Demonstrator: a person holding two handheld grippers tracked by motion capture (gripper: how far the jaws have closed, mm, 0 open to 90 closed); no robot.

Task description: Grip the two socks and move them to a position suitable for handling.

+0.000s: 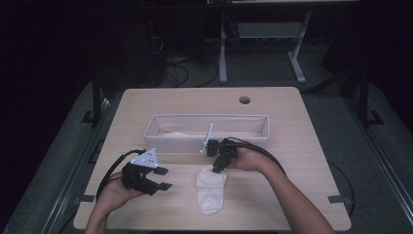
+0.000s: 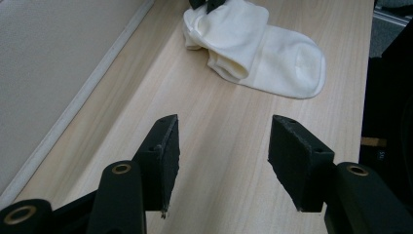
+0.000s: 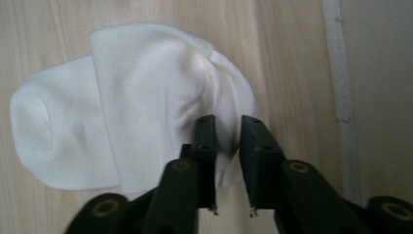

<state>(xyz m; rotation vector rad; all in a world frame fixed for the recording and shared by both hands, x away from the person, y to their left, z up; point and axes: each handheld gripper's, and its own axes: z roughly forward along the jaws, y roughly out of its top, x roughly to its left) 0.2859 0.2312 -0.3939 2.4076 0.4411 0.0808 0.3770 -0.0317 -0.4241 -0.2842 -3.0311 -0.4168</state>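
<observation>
**A:** High view first. White sock (image 1: 211,191) lies on the light wooden table (image 1: 311,195), just in front of the long white fabric bin (image 1: 158,127). The right gripper (image 1: 217,167) sits right at the sock's far end, the end nearest the bin. The left gripper (image 1: 164,178) is off to the sock's left, apart from it, held just over the table.

**B:** And the left gripper view?

**A:** Its jaws stand wide apart with only bare wood between them, so that tool is released, gripping nothing. Up ahead lies the sock (image 2: 263,53), partly folded over itself, with the other gripper's black tips at its top edge. The bin's wall (image 2: 53,63) runs along the left side.

**B:** What about the right one, is it actually grabbing?

**A:** In the right gripper view the jaws are nearly together, a narrow gap left, and a fold of the sock (image 3: 141,112) at its cuff end sits between them. The right gripper (image 3: 228,127) looks pinched onto that bit of fabric. The rest of the sock lies flat on the table, toe out to the left, and the bin's edge (image 3: 341,73) runs down the right.
</observation>
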